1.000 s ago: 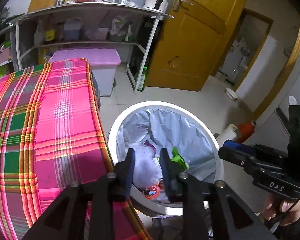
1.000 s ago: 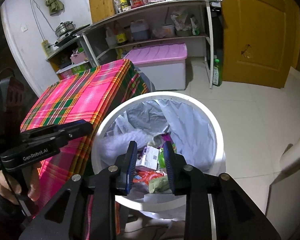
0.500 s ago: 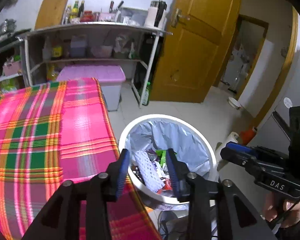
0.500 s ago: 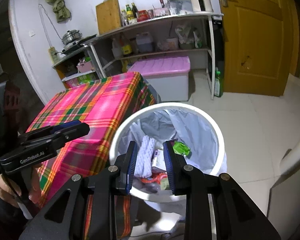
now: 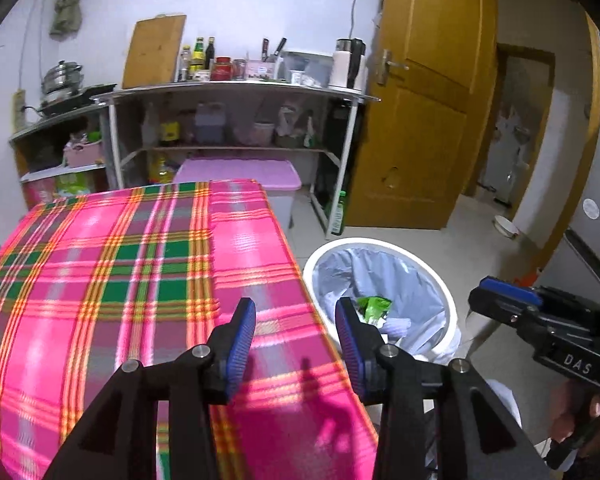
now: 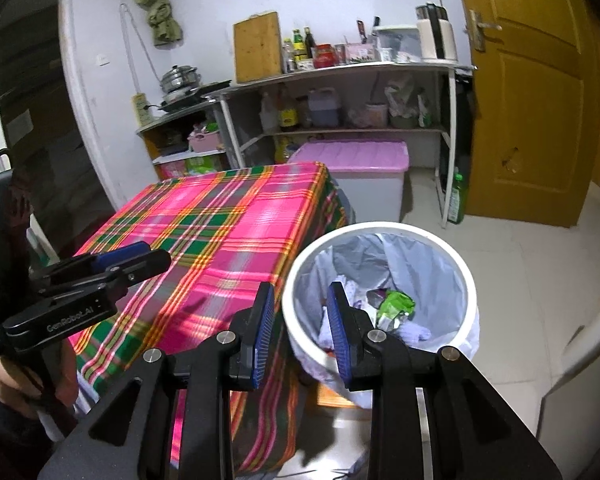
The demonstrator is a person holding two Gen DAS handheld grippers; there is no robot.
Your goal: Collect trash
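Left wrist view. We see the left gripper (image 5: 295,316) at lower centre, its jaws spread after just opening, nothing between the blue pads. It hangs over the near right edge of the plaid tablecloth (image 5: 112,280), which fills the left half of the frame and carries no loose item that we can make out. The white bin (image 5: 449,300), with a grey liner, stands on the floor at centre right, just beside the table edge. Inside it lies trash: a green wrapper (image 5: 374,306) on top of pale scraps. The right gripper (image 5: 500,300) enters from the right edge.

Right wrist view. Our right gripper (image 6: 300,318) sits at lower centre, jaws parted only a little and empty, straddling the gap between cloth and bin rim. The green wrapper and crumpled white pieces rest low in the bin; what lies beneath them is probably more packaging, though the view is too small to settle it. The left gripper appears at left.

Step in hand, by our judgement: a drop into the bin looks done, both claws free. The next move calls for finding further litter, which neither view shows.
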